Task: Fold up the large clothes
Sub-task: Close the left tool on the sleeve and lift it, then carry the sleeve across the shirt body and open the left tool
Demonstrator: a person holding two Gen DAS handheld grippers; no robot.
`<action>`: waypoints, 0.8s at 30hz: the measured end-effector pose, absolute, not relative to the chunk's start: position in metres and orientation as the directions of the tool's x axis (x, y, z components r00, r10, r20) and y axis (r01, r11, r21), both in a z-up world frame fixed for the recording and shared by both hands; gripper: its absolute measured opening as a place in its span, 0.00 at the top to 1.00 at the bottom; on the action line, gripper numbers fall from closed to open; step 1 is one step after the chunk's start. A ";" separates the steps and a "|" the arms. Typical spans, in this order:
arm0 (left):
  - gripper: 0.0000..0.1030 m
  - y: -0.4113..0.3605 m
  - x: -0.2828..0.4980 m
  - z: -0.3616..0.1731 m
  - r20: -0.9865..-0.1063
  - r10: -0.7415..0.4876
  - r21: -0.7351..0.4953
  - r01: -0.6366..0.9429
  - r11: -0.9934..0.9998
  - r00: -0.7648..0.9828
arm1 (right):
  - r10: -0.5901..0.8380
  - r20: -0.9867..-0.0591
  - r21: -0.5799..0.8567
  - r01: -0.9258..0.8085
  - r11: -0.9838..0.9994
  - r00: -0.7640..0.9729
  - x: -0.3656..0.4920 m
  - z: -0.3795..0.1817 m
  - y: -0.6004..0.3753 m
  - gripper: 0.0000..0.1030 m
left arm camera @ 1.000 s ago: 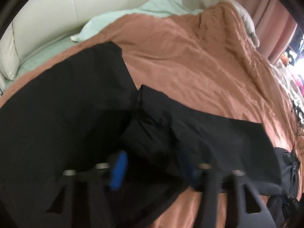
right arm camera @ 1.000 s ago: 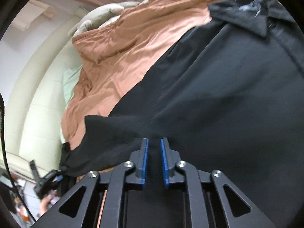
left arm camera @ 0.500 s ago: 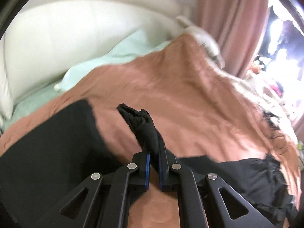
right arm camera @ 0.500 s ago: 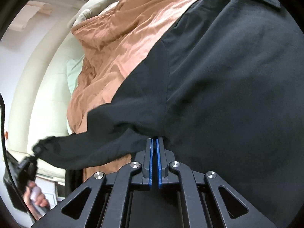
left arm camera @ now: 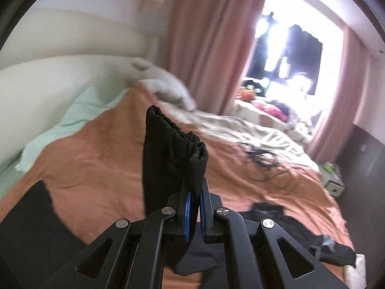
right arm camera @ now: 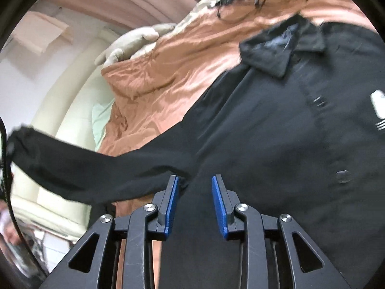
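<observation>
A large black jacket [right arm camera: 276,130] with a collar and a white logo lies spread on an orange-brown bedspread [right arm camera: 173,72]. My left gripper [left arm camera: 194,207] is shut on the jacket's sleeve cuff [left arm camera: 178,149], which stands up above the fingers, lifted over the bed. In the right wrist view the sleeve [right arm camera: 72,166] stretches out to the left, raised off the bed. My right gripper [right arm camera: 195,201] is open, its blue pads on either side of the fabric near the armpit, low over the jacket body.
The bed [left arm camera: 101,159] has a cream padded headboard [left arm camera: 48,79], a mint pillow [left arm camera: 79,118] and a grey plush toy [left arm camera: 166,84]. Pink curtains [left arm camera: 207,36] and a bright window stand beyond. Black cables [left arm camera: 262,159] lie on the far bedspread.
My left gripper closed on the sleeve cuff and lifted it up and away from the jacket. My right gripper pinched shut on the fabric, then opened again.
</observation>
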State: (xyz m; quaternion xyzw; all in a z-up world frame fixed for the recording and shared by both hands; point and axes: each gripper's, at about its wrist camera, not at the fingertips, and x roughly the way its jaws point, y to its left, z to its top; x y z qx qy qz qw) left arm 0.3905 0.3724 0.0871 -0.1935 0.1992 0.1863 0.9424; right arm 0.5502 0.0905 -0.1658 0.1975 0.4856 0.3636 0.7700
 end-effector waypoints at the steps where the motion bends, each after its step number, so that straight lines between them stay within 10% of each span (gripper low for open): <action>1: 0.94 0.361 0.398 0.093 -0.441 0.253 -0.290 -0.404 0.868 0.861 | 0.750 -0.601 0.659 -0.359 0.661 0.278 0.549 -0.163 0.079 0.71; 24: 0.94 0.166 0.539 0.098 -0.459 -0.139 -0.270 0.011 0.963 0.877 | 0.634 -0.580 0.703 -0.079 0.707 0.511 0.568 -0.164 -0.099 0.68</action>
